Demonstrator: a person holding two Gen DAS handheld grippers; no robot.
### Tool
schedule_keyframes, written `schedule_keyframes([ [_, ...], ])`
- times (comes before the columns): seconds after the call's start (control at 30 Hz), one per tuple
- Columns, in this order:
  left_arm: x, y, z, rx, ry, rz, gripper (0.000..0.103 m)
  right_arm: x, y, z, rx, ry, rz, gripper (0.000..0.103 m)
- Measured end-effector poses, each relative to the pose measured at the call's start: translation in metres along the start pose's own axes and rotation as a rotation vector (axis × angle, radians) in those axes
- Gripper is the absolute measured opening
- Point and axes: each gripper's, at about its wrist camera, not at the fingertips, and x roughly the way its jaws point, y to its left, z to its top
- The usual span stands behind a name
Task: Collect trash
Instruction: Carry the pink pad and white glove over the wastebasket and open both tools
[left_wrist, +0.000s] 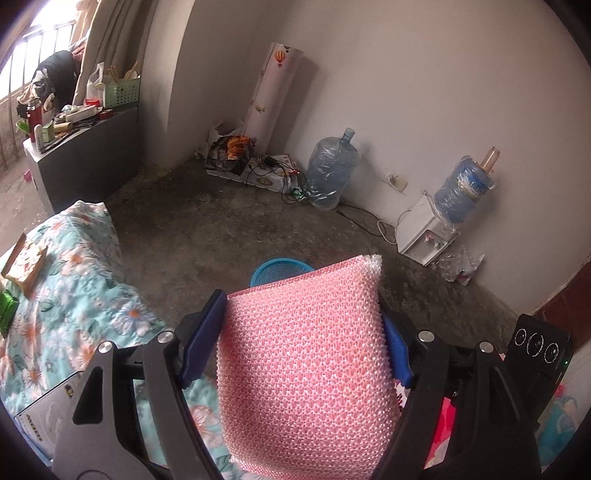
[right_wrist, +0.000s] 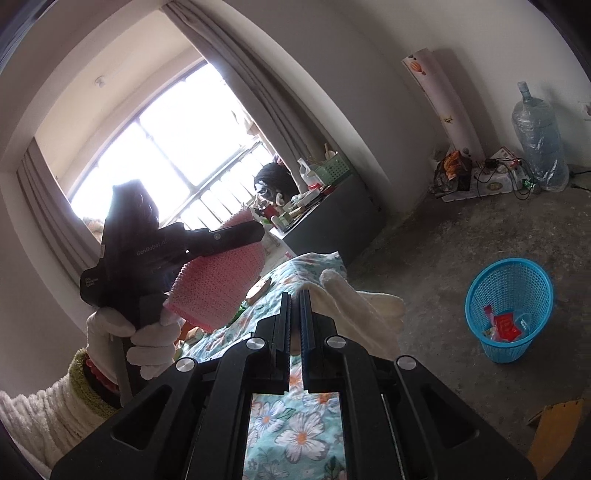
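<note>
From the left wrist, the left gripper (left_wrist: 303, 332) is clamped on a pink scrubbing sponge (left_wrist: 306, 365), held above the floral bedspread (left_wrist: 85, 295) with the rim of the blue basket (left_wrist: 280, 269) showing just beyond it on the concrete floor (left_wrist: 207, 236). From the right wrist, the right gripper (right_wrist: 295, 314) has its jaws nearly closed with nothing between them, over the bedspread; the sponge sits raised to the left in the other gripper, well apart from the basket, which holds red wrappers (right_wrist: 506, 325).
</note>
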Motion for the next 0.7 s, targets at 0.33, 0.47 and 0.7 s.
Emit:
schedule_keyframes([
  [0.33,0.111,-0.032,0.020,-0.020,0.036,-0.098,0.072,0.012,-0.079,0.051,0.028,0.034,-0.131,0.005],
  [0.47,0.173,-0.042,0.025,-0.027,0.102,-0.093,0.072,0.026,-0.119,0.064,0.067,0.079,-0.198,0.005],
  [0.7,0.282,-0.042,0.023,-0.049,0.213,-0.068,0.073,0.062,-0.192,0.072,0.141,0.137,-0.311,0.005],
])
